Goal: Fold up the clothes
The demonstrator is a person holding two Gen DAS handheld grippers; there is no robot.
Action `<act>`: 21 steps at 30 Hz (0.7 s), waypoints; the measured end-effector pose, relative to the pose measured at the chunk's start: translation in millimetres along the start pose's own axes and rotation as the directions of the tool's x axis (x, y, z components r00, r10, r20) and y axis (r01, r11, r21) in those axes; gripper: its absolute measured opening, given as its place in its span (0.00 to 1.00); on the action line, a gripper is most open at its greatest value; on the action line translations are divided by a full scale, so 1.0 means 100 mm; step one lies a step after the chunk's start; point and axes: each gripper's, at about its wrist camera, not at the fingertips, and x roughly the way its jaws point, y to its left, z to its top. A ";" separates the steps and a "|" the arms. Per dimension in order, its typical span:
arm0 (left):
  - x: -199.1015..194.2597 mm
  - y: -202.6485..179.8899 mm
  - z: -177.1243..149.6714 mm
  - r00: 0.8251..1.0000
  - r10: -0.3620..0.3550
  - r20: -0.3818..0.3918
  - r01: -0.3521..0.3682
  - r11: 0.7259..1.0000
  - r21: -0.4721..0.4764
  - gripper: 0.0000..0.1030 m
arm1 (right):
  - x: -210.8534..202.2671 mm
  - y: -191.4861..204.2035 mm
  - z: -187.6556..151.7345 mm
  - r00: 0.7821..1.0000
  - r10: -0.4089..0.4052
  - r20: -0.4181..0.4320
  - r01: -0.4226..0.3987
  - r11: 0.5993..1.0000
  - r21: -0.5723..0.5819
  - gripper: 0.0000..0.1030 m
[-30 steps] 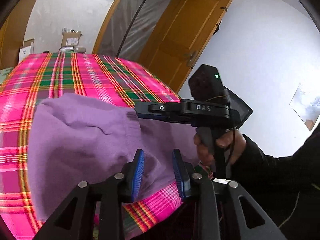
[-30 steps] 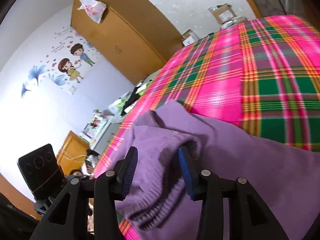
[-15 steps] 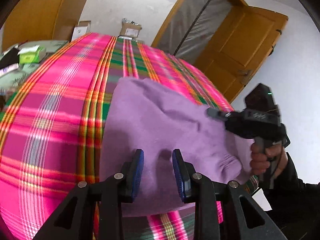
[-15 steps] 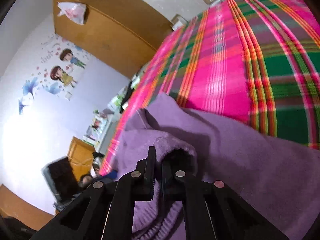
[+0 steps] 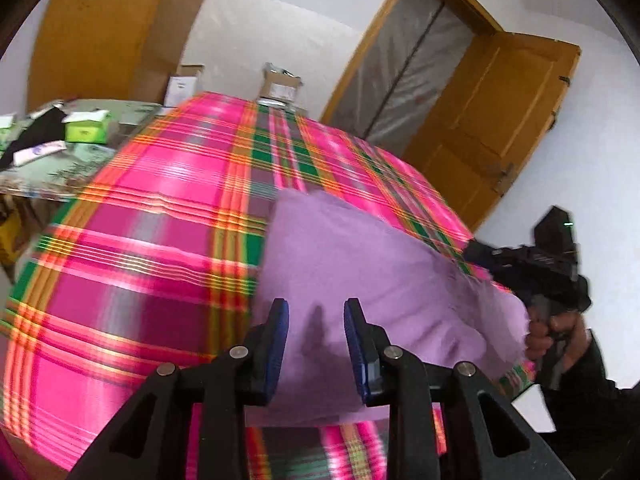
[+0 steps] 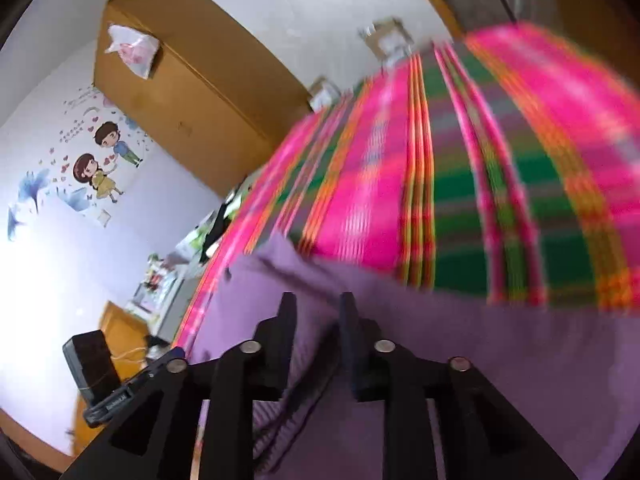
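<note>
The left hand-held gripper (image 5: 316,330) stands with its jaws apart, gripping nothing, above the near edge of the purple sweater (image 5: 360,280). The right hand-held gripper (image 6: 316,320) has its jaws partly apart around a raised fold of the sweater; whether they pinch it cannot be determined. The sweater lies on the plaid bedspread (image 5: 160,240). A wooden door (image 5: 492,128) stands at 2 o'clock.

Home bedroom: plaid-covered bed (image 5: 160,240), wooden wardrobe (image 6: 192,92), cartoon wall stickers (image 6: 100,160).
</note>
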 end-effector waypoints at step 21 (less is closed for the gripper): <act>0.19 0.14 -0.12 0.997 0.011 -0.071 -0.013 0.999 -0.038 0.25 | 1.94 1.02 0.43 0.910 -0.070 -0.408 -0.119 0.899 -0.421 0.29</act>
